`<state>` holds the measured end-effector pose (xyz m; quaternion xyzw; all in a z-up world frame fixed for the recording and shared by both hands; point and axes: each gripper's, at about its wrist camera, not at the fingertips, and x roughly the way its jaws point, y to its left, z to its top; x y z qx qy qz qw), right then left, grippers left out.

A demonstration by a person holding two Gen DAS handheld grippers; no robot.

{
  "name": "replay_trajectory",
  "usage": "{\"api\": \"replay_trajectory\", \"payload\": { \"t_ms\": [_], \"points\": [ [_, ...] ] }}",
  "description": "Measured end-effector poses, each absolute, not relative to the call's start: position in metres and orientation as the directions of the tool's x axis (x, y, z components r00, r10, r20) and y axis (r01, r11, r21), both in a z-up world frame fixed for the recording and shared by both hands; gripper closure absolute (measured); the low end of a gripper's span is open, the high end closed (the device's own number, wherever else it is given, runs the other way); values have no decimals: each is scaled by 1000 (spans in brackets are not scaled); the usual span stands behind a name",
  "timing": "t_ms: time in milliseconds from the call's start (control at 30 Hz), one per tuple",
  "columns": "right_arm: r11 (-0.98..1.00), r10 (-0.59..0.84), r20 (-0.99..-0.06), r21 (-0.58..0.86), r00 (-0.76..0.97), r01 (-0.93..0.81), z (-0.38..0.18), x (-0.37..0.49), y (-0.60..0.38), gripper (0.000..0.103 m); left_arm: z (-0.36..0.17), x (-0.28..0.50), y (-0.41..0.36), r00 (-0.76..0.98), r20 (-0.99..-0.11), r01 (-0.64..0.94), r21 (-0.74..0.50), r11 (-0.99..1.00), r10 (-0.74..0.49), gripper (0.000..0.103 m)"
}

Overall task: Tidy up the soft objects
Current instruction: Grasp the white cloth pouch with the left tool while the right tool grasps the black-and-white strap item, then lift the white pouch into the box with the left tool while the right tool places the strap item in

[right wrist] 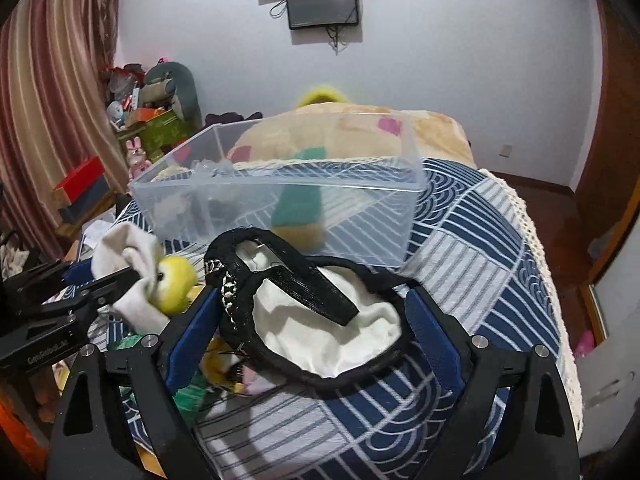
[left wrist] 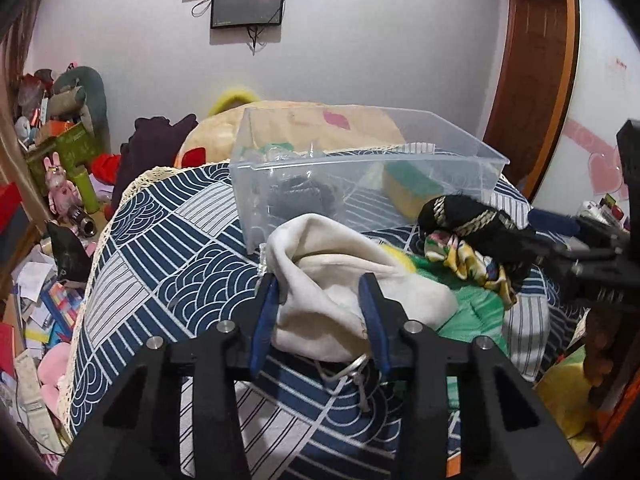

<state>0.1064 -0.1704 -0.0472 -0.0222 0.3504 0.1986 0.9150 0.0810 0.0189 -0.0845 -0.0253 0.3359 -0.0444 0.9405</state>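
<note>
On the bed, at 6 o'clock of the clear bin (left wrist: 360, 176), left gripper (left wrist: 320, 300) fingers clamp the cream cloth (left wrist: 332, 280), right gripper (right wrist: 308, 320) fingers straddle the black-trimmed pouch (right wrist: 320, 320), grip uncertain; pickup step, next likely lifting both over the rim.

Bedspread (right wrist: 472, 240): navy and grey patches with white wave and stripe lines, cream lace edge. Storage bin (left wrist: 360, 168): clear plastic, holding a green-and-yellow sponge (left wrist: 412, 186). Cloth pouch (left wrist: 344, 280): cream-white. Hat (right wrist: 320, 312): black mesh rim, white lining, silver chain trim. Scarf (left wrist: 468, 256): yellow floral. Gripper finger pads (left wrist: 374, 316): blue.
</note>
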Motion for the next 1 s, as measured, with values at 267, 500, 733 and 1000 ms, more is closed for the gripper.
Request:
{"api": "replay_trajectory", "payload": {
  "t_ms": [267, 500, 733, 1000],
  "points": [
    [928, 349, -673, 152, 652, -341, -54, 113, -188, 12, -91, 77, 28, 754, -650, 45, -89, 995, -92, 56],
    [920, 371, -685, 178, 627, -350, -61, 113, -186, 18, -98, 79, 41, 755, -653, -2, -95, 995, -61, 27],
    [909, 388, -675, 169, 628, -381, -58, 112, -181, 52, -110, 90, 57, 723, -665, 14, -254, 967, -185, 38],
    [906, 392, -652, 150, 649, -396, -49, 109, -179, 87, -101, 84, 33, 737, -653, 77, -171, 982, -171, 77]
  ]
}}
